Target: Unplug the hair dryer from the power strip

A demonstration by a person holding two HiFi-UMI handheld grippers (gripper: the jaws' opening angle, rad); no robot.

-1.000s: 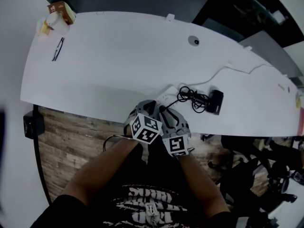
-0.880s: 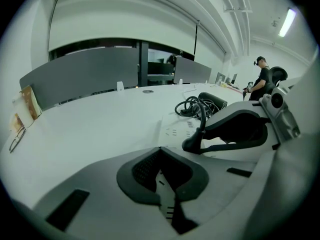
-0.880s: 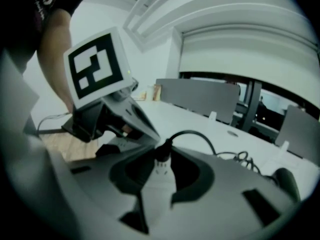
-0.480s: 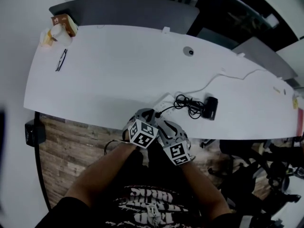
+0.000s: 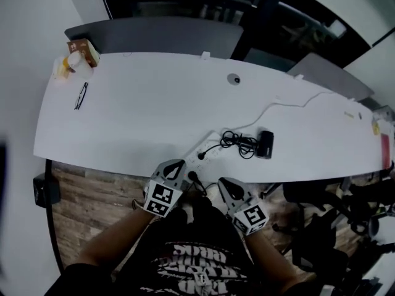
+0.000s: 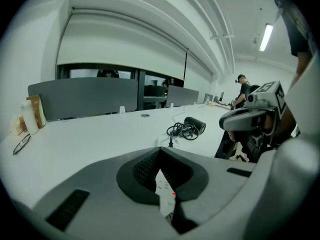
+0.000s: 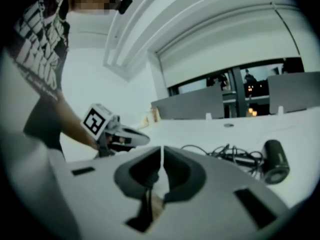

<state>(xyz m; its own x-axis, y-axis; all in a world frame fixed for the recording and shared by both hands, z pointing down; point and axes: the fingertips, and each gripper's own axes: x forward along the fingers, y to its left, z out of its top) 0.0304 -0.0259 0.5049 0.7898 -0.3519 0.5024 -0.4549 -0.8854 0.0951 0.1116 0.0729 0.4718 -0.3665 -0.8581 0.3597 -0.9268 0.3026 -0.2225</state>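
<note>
Left claw (image 6: 159, 154) is shut on nothing; right claw (image 7: 161, 154) is shut too, and empty. Both hang just off the tabletop (image 5: 136, 110) edge, clear of the power strip (image 5: 208, 142). The plug (image 6: 170, 143) looks seated in the strip, with the cord coil (image 5: 236, 141) and hair dryer (image 5: 265, 144) just beyond it. My read: unplug not done, grab and pull both left. The left gripper view shows the plug upright; the head view shows only a dark dot. The right gripper view hides the strip behind its own jaws.

Power strip (image 5: 210, 147) at near edge of table (image 5: 142, 103), coiled cord (image 5: 234, 142) then hair dryer (image 5: 265, 144) to its right.
</note>
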